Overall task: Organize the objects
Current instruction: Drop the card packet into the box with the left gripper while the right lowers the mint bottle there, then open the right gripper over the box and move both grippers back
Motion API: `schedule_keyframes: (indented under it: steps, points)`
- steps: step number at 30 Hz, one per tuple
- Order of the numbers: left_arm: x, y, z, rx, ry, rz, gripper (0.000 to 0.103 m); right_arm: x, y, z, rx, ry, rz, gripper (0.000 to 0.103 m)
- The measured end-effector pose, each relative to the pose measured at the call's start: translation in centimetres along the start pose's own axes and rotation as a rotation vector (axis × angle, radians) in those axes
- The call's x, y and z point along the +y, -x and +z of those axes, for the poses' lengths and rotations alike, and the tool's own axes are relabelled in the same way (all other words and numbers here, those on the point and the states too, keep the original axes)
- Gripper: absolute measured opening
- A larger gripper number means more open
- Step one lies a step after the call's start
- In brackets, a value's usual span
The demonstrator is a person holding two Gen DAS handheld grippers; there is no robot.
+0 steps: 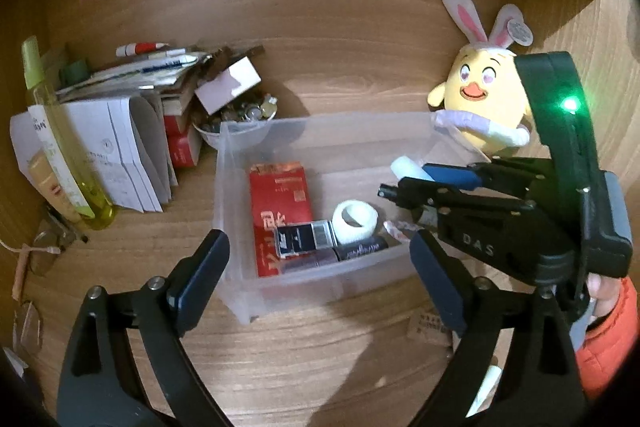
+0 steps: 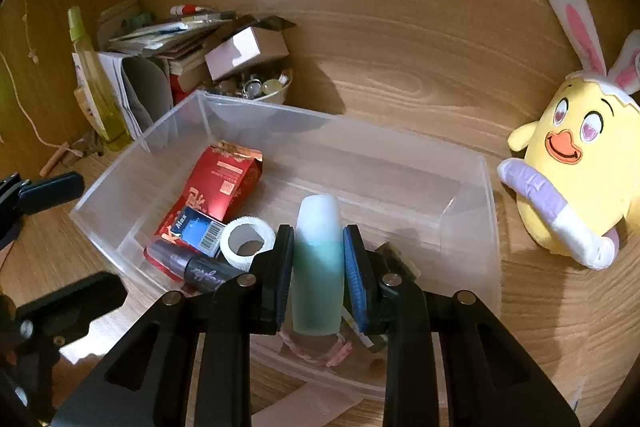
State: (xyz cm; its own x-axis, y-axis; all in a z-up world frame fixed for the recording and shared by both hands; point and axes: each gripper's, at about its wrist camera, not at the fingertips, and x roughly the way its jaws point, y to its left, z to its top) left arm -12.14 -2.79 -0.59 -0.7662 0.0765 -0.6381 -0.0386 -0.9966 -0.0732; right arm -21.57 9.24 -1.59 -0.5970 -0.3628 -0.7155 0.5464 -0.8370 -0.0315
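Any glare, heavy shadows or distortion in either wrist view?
Left wrist: green LED flare on the right gripper's body, black vignette corners. Right wrist: strong fisheye bending the clear plastic bin; yellow plush chick stretched at the edge; warm, dim light throughout.

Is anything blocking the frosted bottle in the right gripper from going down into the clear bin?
Nothing visible blocks it. The right gripper holds the frosted bottle over the open clear bin. The tape roll, red packet and dark tube lie left of it; a braided cord lies underneath.
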Motion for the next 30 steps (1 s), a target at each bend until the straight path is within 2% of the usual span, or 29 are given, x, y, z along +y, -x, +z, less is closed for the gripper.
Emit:
schedule_keyframes:
  steps: [6, 8, 13, 17, 19, 21, 26, 30]
  points:
    - [0.2, 0.8, -0.9, 0.006, 0.006, 0.003, 0.093, 0.3, 0.0, 0.0, 0.008, 0.011, -0.022, 0.023]
    - [0.2, 1.2, -1.1, 0.004, 0.007, 0.002, 0.093, 0.4, 0.3, -0.1, 0.009, 0.011, -0.022, 0.027]
    - [0.1, 2.6, -1.5, -0.014, -0.005, 0.001, 0.093, 0.7, 2.6, -0.7, -0.036, 0.015, -0.029, 0.051]
    - [-0.1, 3.6, -2.3, -0.019, -0.019, 0.003, 0.093, 1.1, 5.4, -1.6, -0.084, 0.036, -0.053, 0.062]
    - [-0.1, 3.9, -2.8, -0.017, -0.024, 0.004, 0.093, 1.2, 6.9, -2.4, -0.105, 0.041, -0.062, 0.073]
    - [-0.2, 4.3, -3.3, -0.016, -0.024, 0.006, 0.093, 1.3, 8.0, -3.3, -0.111, 0.035, -0.058, 0.079]
    - [0.0, 4.9, -4.9, 0.001, -0.01, -0.012, 0.093, 2.2, 8.6, -5.9, -0.077, 0.029, -0.04, 0.08]
    - [0.0, 5.0, -6.4, 0.026, -0.028, -0.003, 0.093, 3.5, 7.5, -7.6, -0.025, 0.049, -0.042, 0.08]
